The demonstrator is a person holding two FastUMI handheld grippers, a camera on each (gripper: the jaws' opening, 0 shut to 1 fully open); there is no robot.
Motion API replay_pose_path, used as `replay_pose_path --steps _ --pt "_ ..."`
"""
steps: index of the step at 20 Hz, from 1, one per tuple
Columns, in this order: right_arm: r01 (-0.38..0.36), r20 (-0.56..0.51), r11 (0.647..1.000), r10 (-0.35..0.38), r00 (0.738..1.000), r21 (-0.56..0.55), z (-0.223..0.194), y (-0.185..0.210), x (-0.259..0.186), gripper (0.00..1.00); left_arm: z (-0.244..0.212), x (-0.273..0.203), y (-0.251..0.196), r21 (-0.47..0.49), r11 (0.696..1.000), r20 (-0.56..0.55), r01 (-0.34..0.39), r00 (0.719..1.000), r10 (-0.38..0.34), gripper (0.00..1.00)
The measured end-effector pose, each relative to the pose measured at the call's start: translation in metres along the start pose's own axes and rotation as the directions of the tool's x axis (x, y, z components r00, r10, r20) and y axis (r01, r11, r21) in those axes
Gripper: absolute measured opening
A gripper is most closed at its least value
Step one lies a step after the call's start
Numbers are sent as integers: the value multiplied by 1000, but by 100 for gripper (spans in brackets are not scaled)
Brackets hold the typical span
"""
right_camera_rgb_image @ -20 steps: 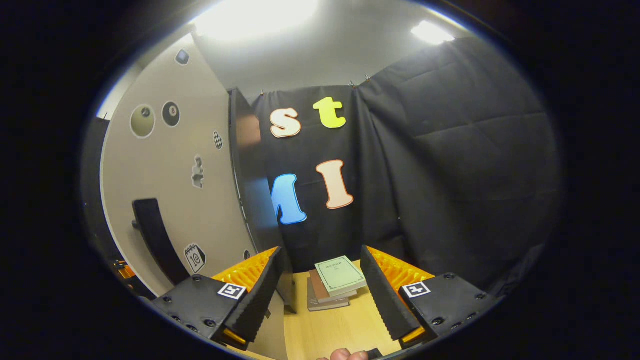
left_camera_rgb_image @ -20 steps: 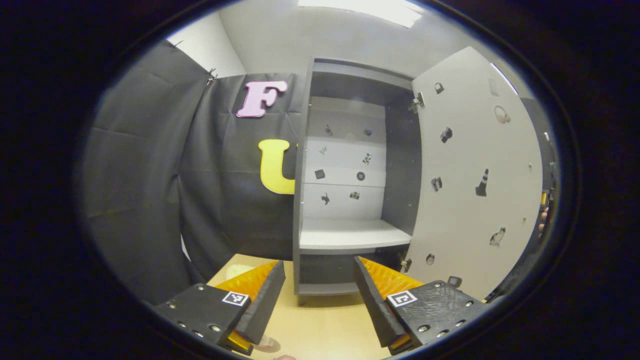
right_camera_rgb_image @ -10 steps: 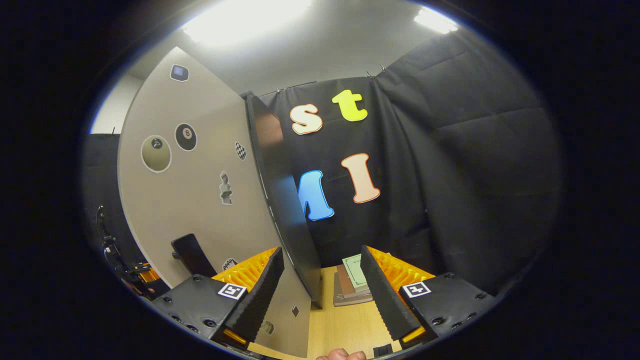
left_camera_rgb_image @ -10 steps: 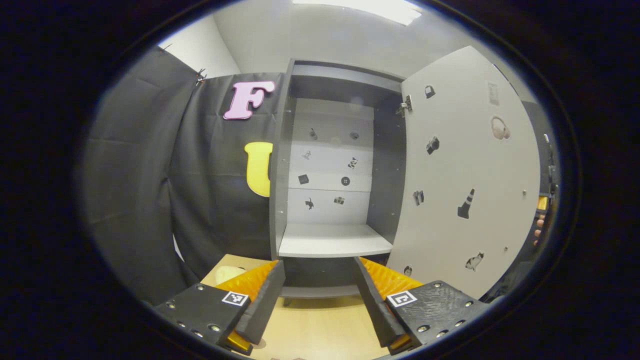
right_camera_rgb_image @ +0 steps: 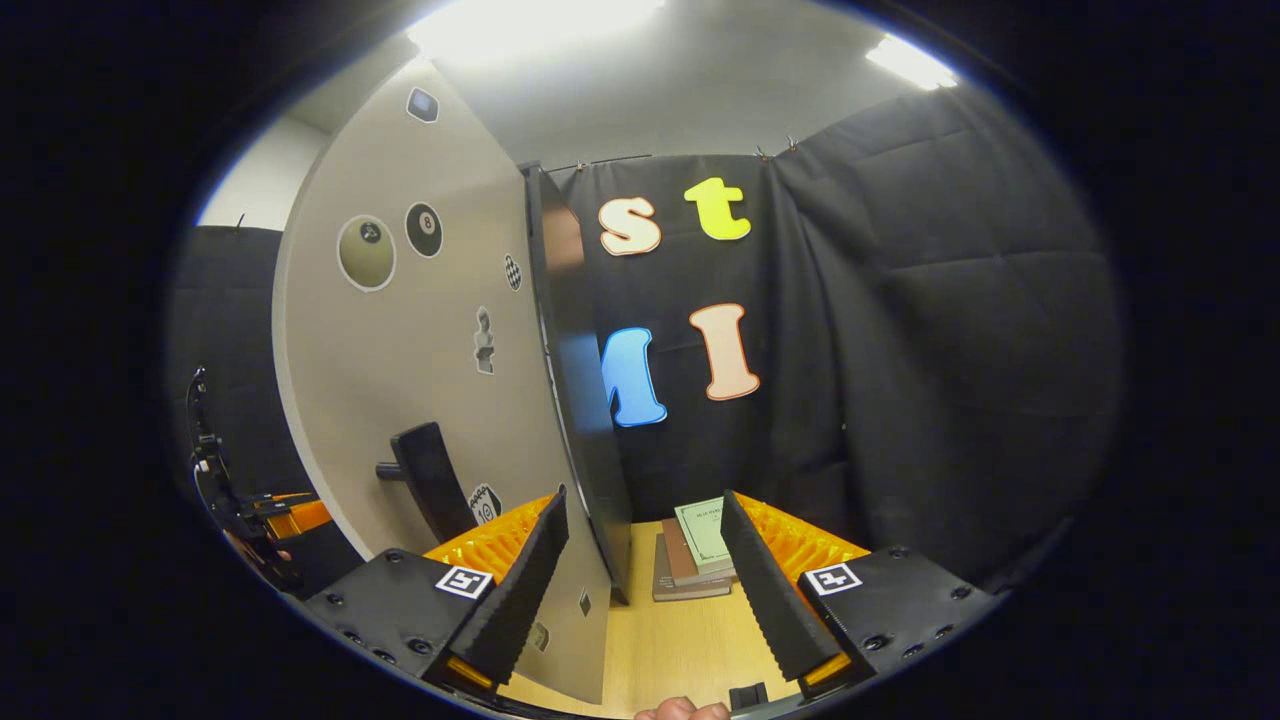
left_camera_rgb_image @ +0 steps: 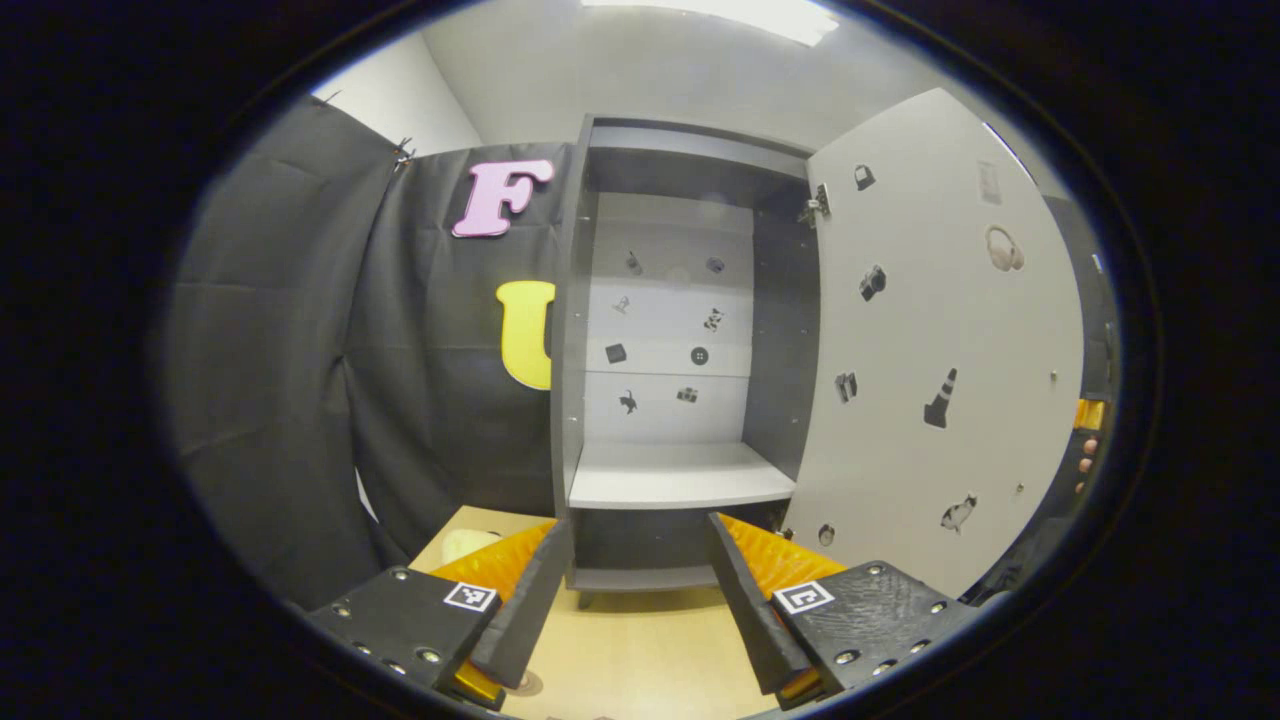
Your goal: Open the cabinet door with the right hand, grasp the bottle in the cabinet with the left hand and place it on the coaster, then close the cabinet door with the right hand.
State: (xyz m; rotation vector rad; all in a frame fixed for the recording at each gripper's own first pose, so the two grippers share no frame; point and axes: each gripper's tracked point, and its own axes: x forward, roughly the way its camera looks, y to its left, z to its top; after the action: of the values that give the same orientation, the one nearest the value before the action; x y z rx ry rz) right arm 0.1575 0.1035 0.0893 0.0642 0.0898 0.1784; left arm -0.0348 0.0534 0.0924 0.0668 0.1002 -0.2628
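In the left gripper view the grey cabinet (left_camera_rgb_image: 680, 478) stands open in front of me, its middle shelf bare and small stickers on its back wall. Its pale door (left_camera_rgb_image: 940, 300) is swung out to the right. My left gripper (left_camera_rgb_image: 635, 590) hangs open over the wooden table (left_camera_rgb_image: 640, 650), short of the cabinet, with nothing between its fingers. In the right gripper view I see the door's outer face (right_camera_rgb_image: 420, 350) and its black handle (right_camera_rgb_image: 430, 480) to the left. My right gripper (right_camera_rgb_image: 645, 590) is open and holds nothing. The door's lower hinge-side corner lies between its fingers.
A stack of books (right_camera_rgb_image: 695, 560) lies on the table beyond the right gripper, against the black cloth wall. A pale flat object (left_camera_rgb_image: 465, 543) sits on the table left of the cabinet. A hand (left_camera_rgb_image: 1088, 450) shows past the door's far edge.
In the right gripper view the door and its handle have slid towards the centre as that gripper turned. The left gripper view has shifted slightly. Both grippers stay open.
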Motion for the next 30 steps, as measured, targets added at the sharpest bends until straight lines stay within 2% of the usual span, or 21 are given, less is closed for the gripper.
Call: replay_pose_path --steps 2,6,7,10,15,16,17,20,21,22,26,28,29,30 --pt "-13 -7 1000 13 1000 11 -5 12 0 97 -5 -7 10 -5 1000 -3 -10 1000 10 85" --pt "38 -13 999 -38 999 -9 -4 16 -3 96 -13 -22 34 -7 999 -13 -44 999 44 82" --pt "48 -11 999 -48 999 -5 -5 18 -5 96 -17 -26 41 -10 998 -15 -56 998 56 85" --pt "45 -17 999 -45 999 15 -9 33 -5 96 -26 -35 59 -34 996 -25 -84 996 84 85" --pt "-32 -27 999 32 999 4 -15 78 2 96 -38 -48 88 -64 992 -39 -108 994 106 82" --pt "-49 -29 999 49 998 5 -17 89 2 89 -40 -52 93 -63 992 -39 -111 993 109 82" --pt "-67 -35 998 68 997 4 -22 100 0 96 -41 -52 99 -61 992 -38 -115 993 112 84" --pt "-120 -49 993 120 992 -2 -26 131 3 96 -43 -57 116 -55 990 -37 -127 992 125 82" --pt "-139 -50 990 139 989 4 -28 141 6 89 -48 -56 122 -56 990 -41 -130 991 128 82" --pt "-155 -56 988 155 986 8 -30 150 8 96 -51 -56 129 -59 989 -46 -134 990 132 82" --pt "-198 -55 980 196 979 -20 -32 180 22 96 -60 -55 154 -67 986 -65 -153 987 149 82" --pt "-221 -67 975 220 973 -12 -37 196 33 96 -62 -57 164 -72 984 -68 -161 985 156 85" --pt "-234 -72 972 233 970 -8 -38 207 38 93 -61 -57 168 -73 984 -66 -162 985 157 82" --pt "-244 -73 970 244 967 -1 -40 215 43 96 -63 -59 171 -73 984 -64 -164 985 160 85"
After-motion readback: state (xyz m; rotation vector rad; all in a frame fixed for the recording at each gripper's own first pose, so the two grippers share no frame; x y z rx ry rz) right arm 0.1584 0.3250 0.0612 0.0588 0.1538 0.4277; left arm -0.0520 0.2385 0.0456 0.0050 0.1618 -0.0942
